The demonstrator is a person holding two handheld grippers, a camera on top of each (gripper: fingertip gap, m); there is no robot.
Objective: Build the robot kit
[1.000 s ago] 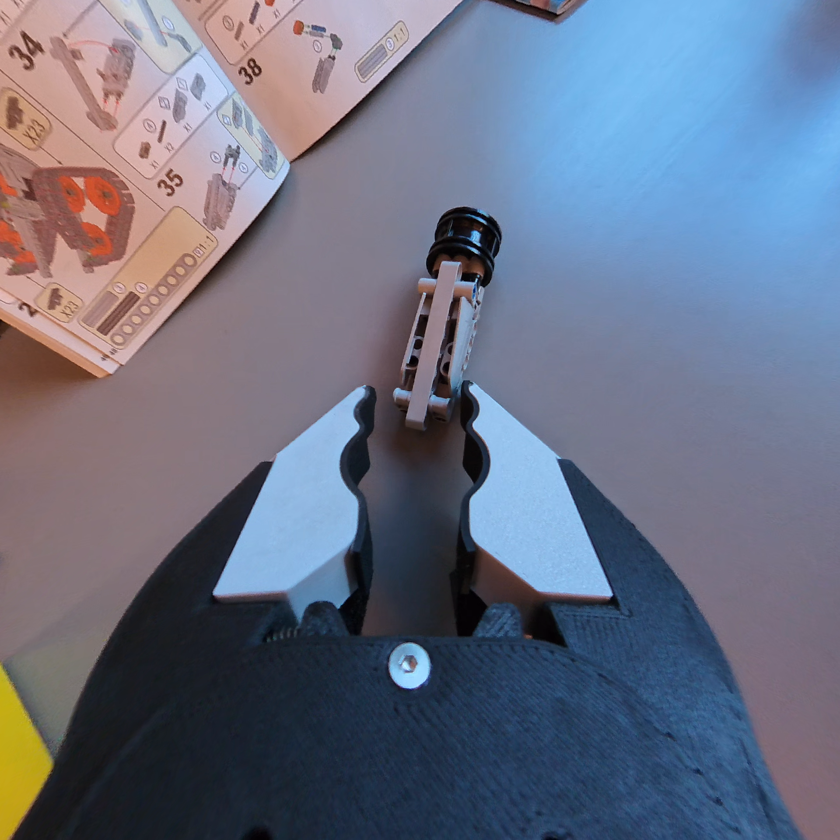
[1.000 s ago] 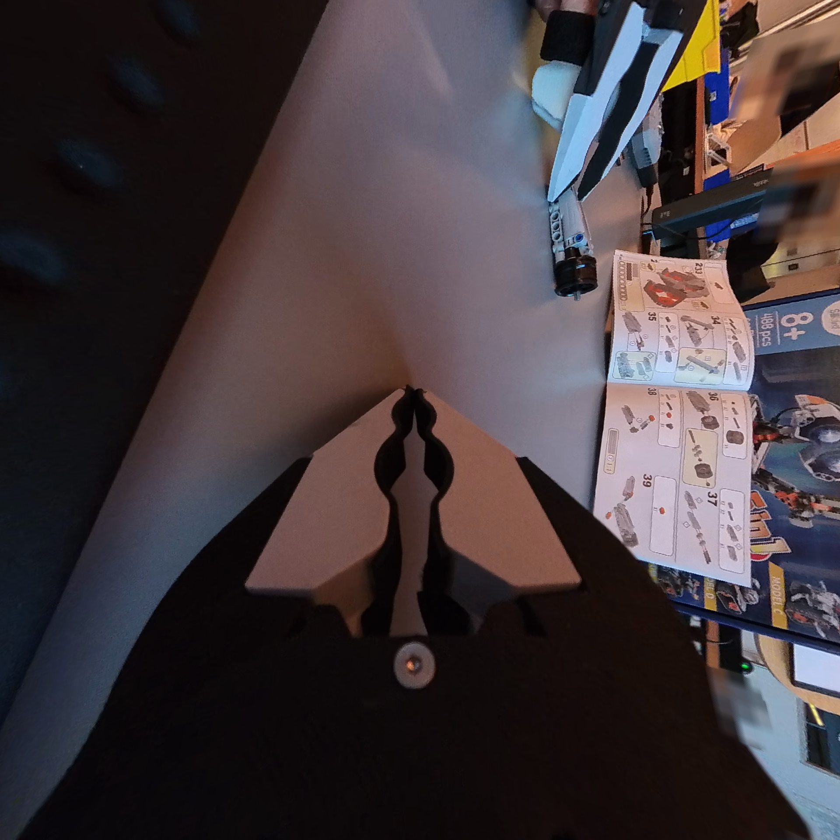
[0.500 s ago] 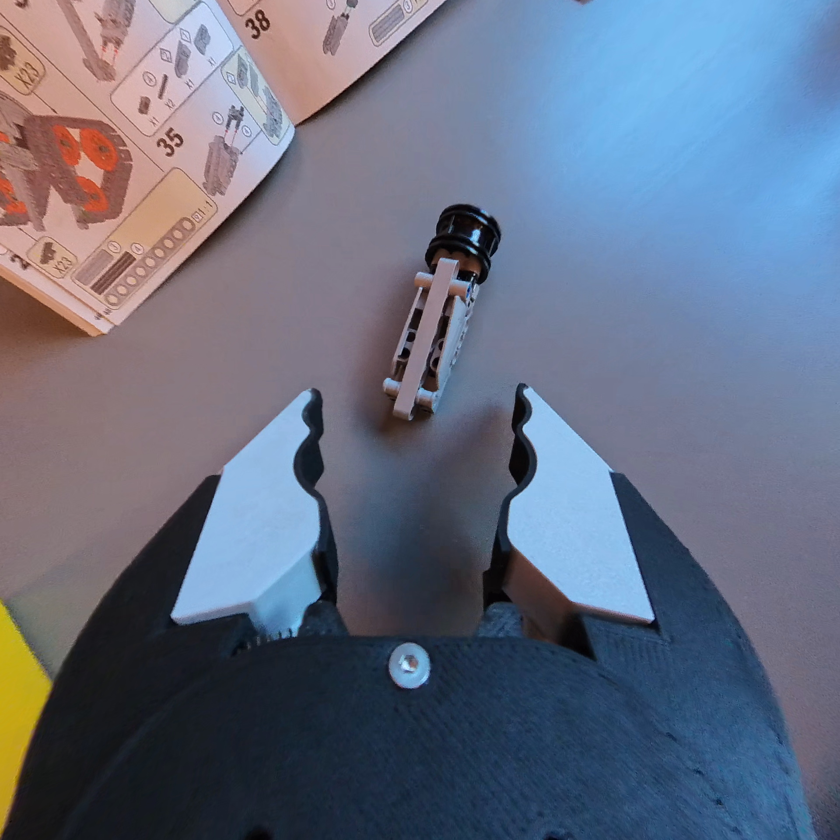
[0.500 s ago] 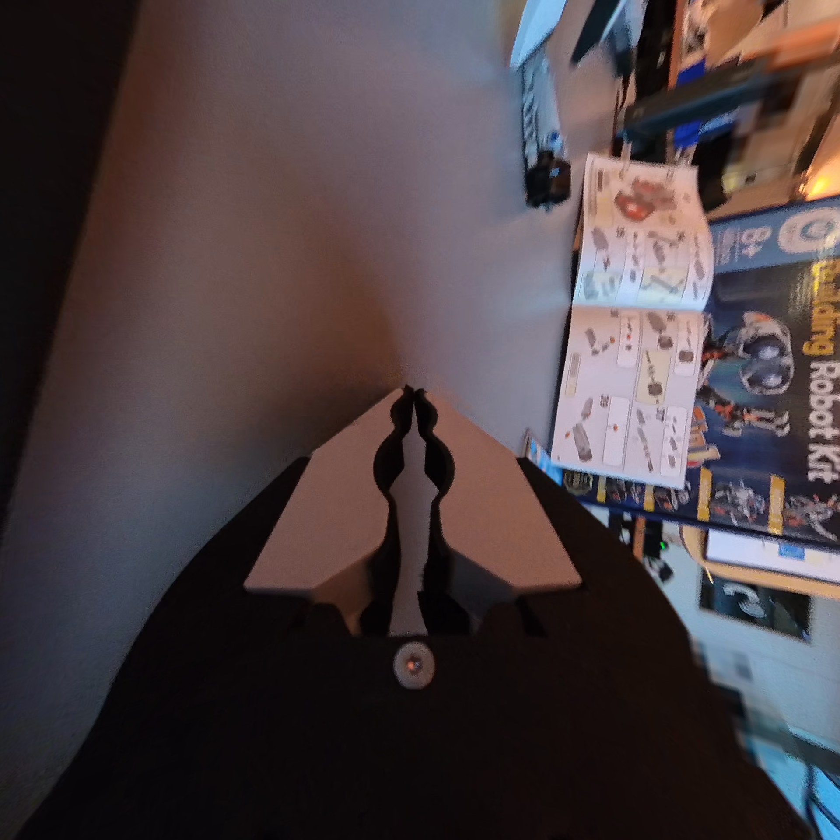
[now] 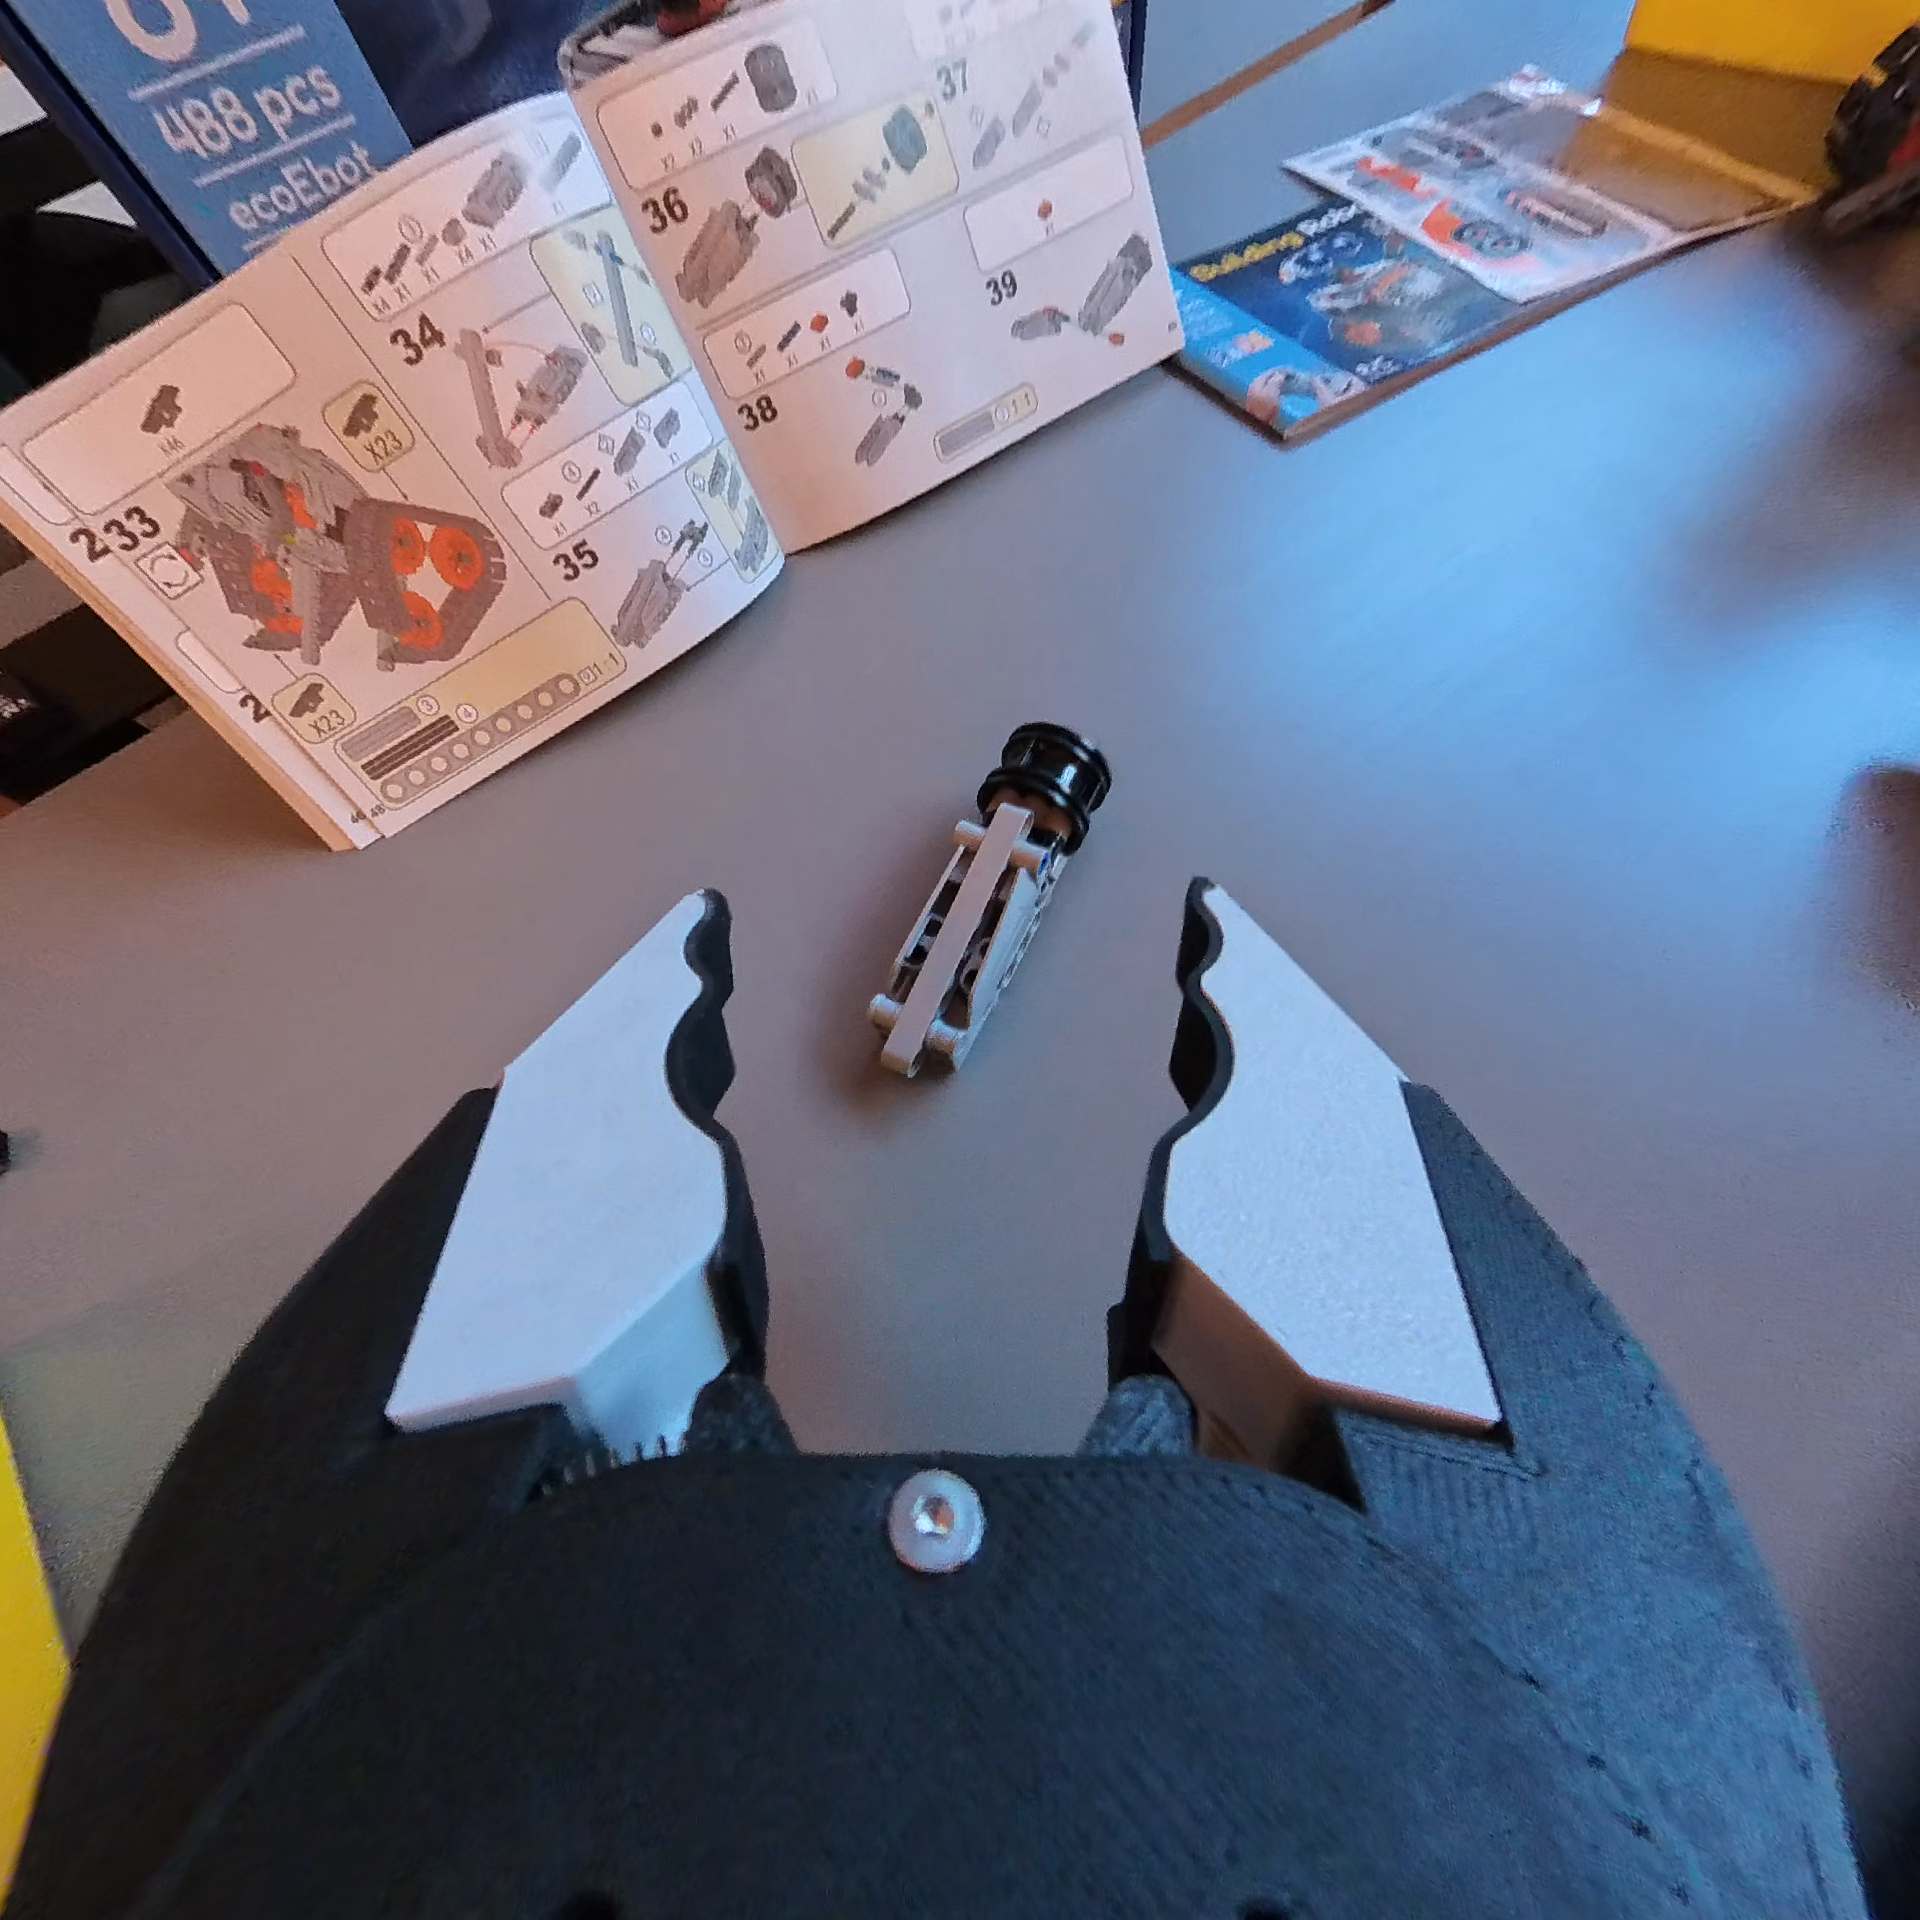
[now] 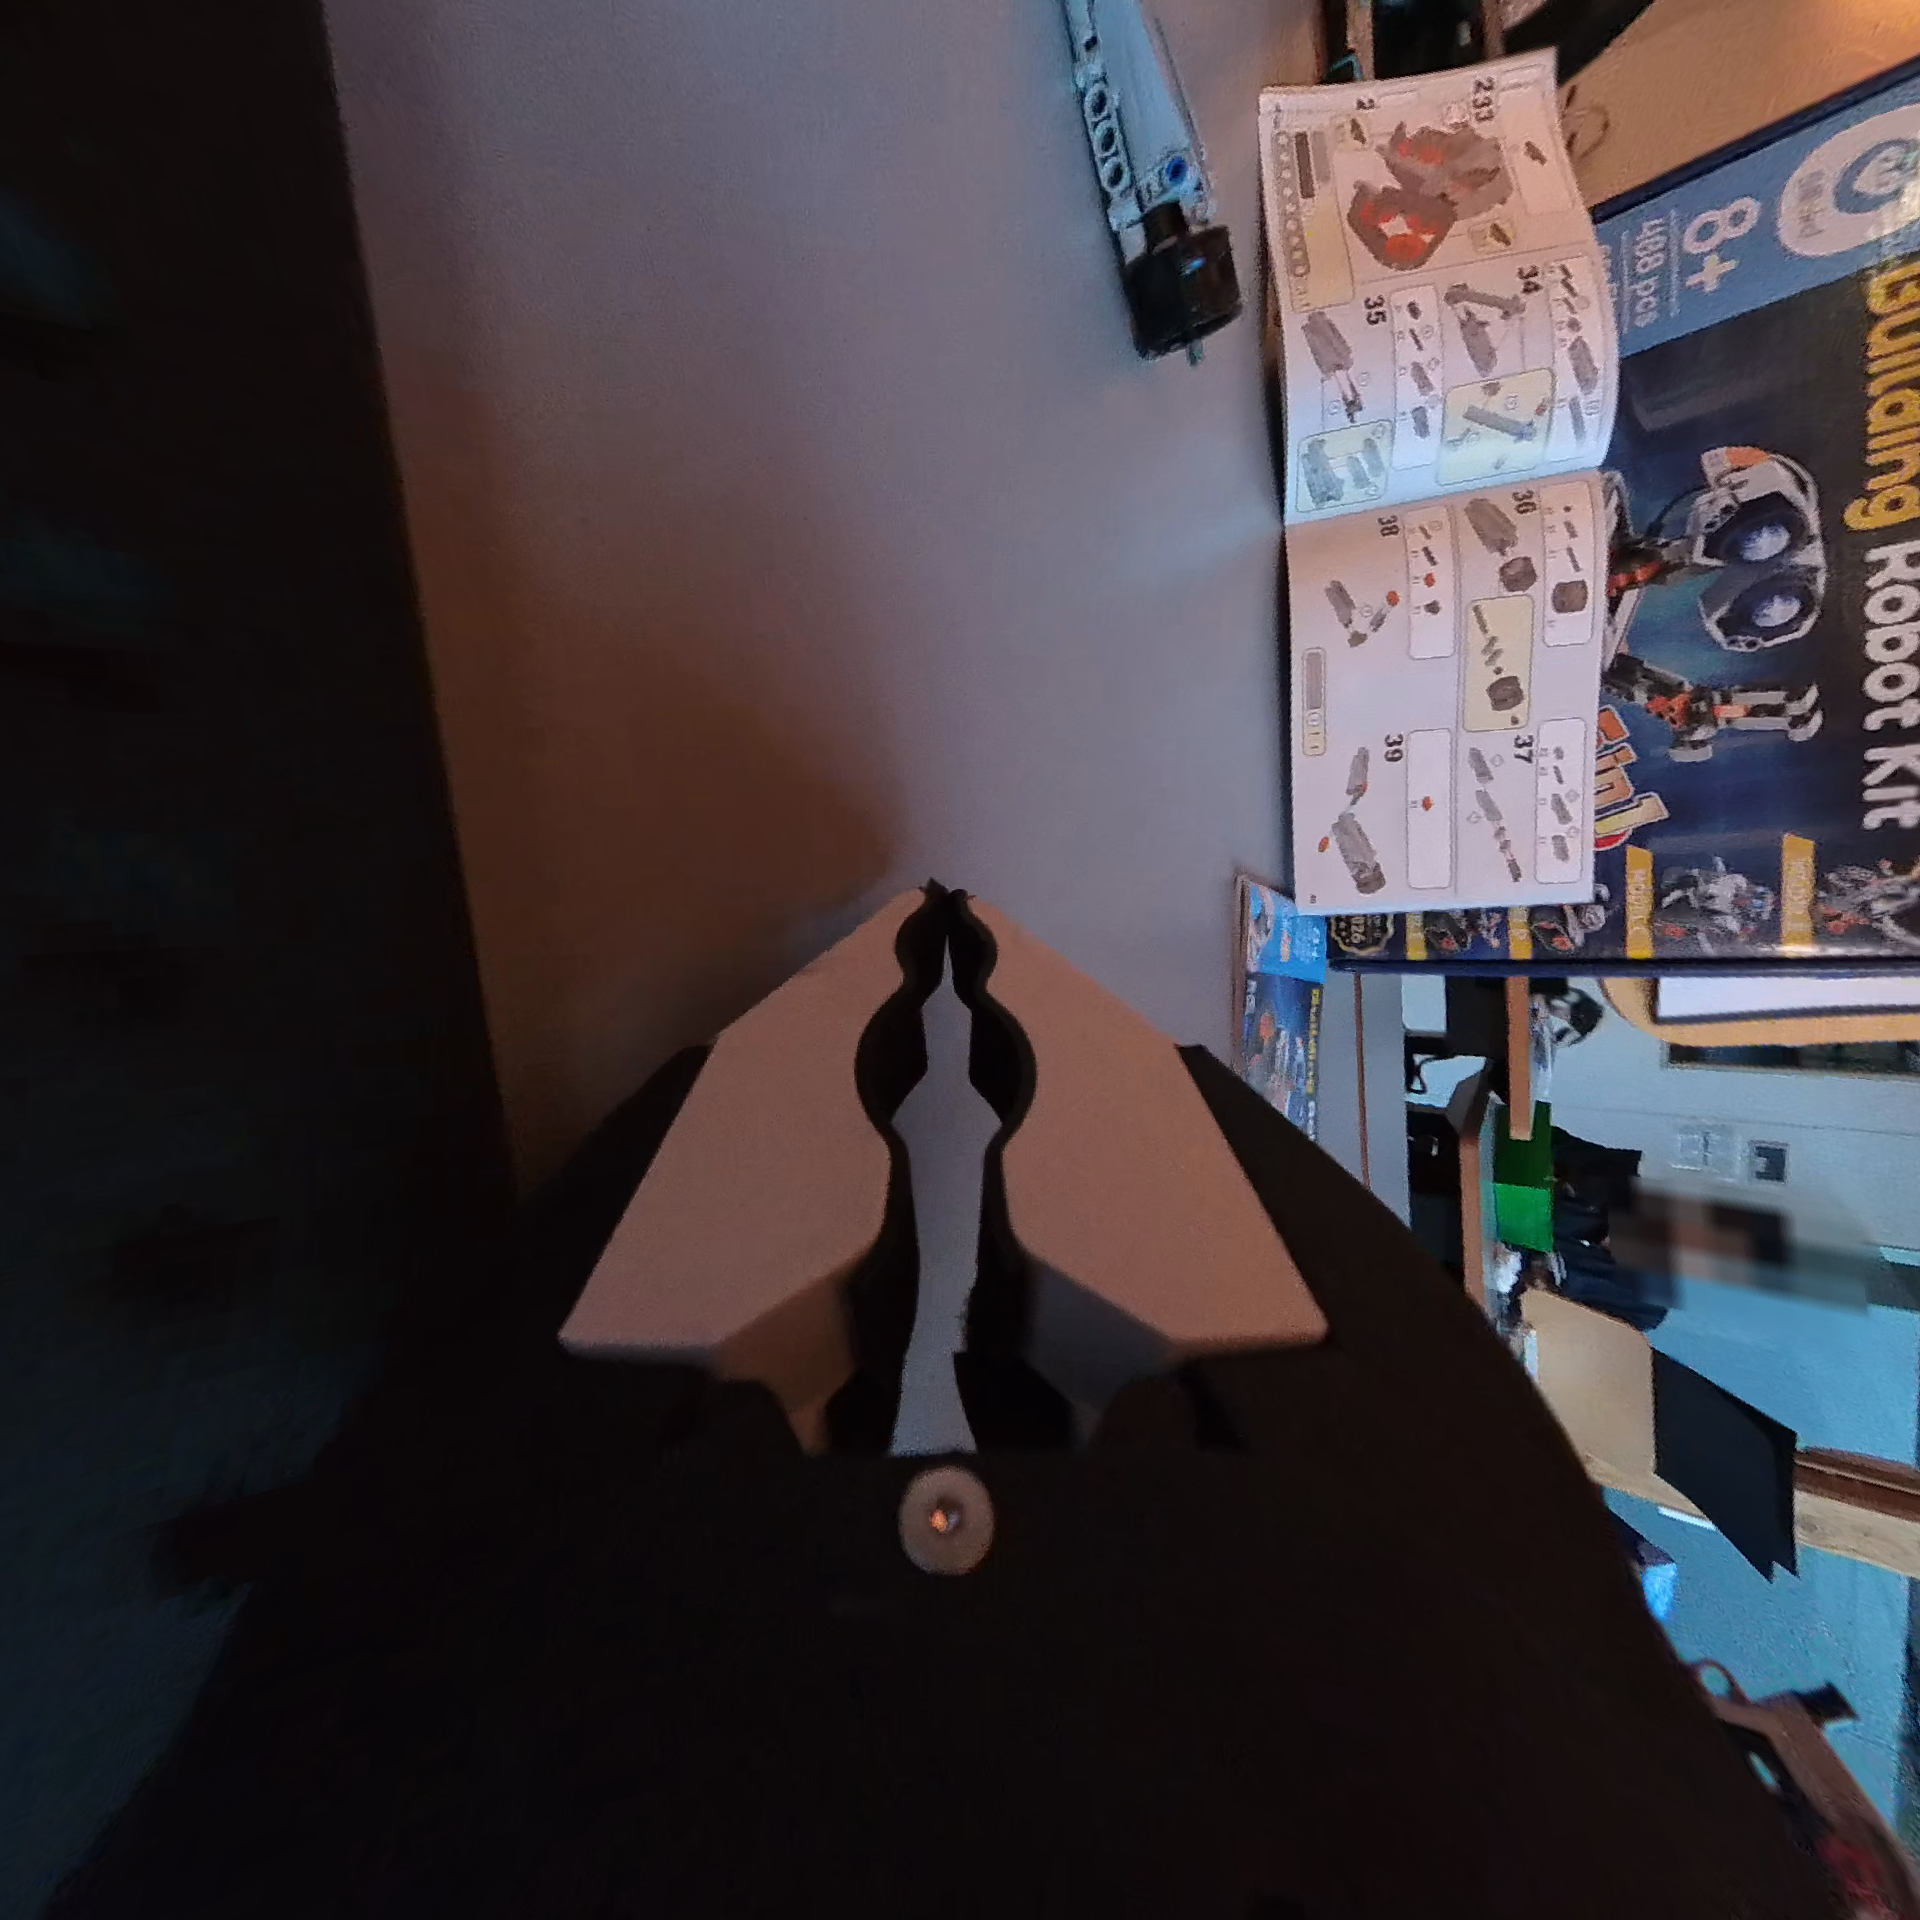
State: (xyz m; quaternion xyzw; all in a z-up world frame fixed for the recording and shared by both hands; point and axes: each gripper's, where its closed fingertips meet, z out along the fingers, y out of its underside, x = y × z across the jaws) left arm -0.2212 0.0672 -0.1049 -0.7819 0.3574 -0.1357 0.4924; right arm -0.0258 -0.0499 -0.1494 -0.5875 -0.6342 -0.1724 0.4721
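The left gripper (image 5: 951,904) stands wide apart and holds nothing, with a small grey brick assembly (image 5: 971,940) capped by a black wheel lying on the grey table (image 5: 1351,727) between and just ahead of its fingertips, touching neither. Beyond it an open instruction booklet (image 5: 582,416) leans against a blue kit box (image 5: 239,114). The right gripper (image 6: 948,899) is closed with its tips together on nothing, over a bare part of the table, well apart from the assembly, booklet and box off to its right.
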